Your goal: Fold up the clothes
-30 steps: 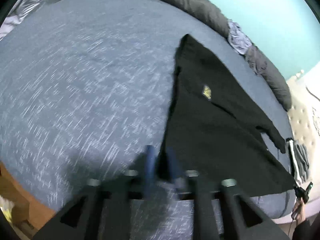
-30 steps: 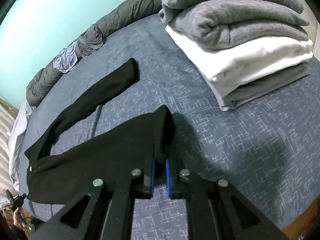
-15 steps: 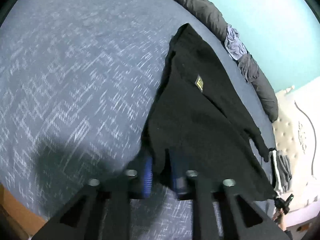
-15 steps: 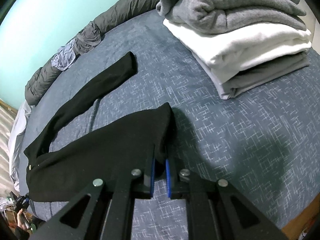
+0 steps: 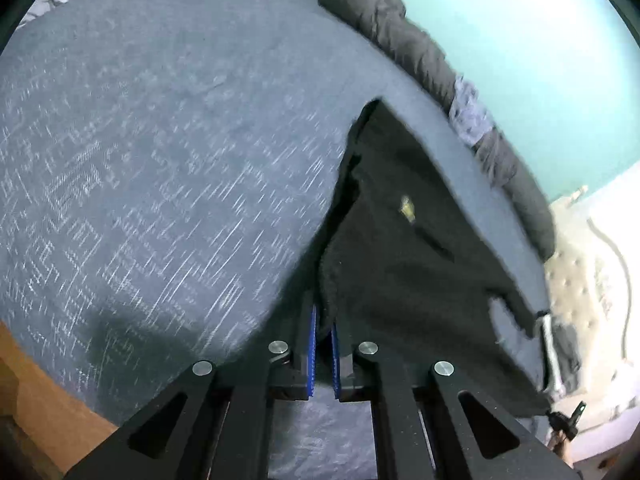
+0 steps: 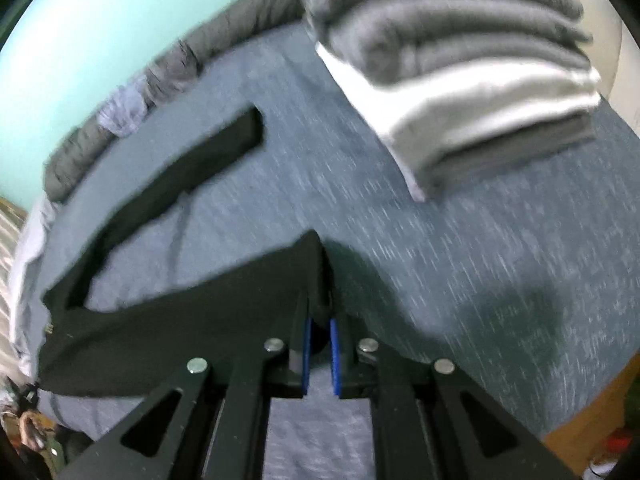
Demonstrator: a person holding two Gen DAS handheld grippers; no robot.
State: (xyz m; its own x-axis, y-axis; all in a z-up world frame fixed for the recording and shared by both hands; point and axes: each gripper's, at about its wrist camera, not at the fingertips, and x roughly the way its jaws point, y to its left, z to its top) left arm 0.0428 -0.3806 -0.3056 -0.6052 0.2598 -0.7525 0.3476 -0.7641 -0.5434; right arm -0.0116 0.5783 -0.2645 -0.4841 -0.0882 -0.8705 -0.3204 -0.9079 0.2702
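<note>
Each claw pinches a corner of the black sweatshirt [image 5: 400, 264], left claw [image 5: 324, 332] and right claw [image 6: 319, 326] alike, probably to carry its hem over; the garment sprawls across frame centre on the bed [image 5: 160, 140].

Both tools are showing the same build: the left gripper [image 5: 323, 344] and the right gripper [image 6: 319, 346] are wearing matte black frames with triangular cut-outs, round silver screw heads sitting in pairs on each side, and bright blue pads [image 5: 312, 354] lining the fingers' inner faces
</note>
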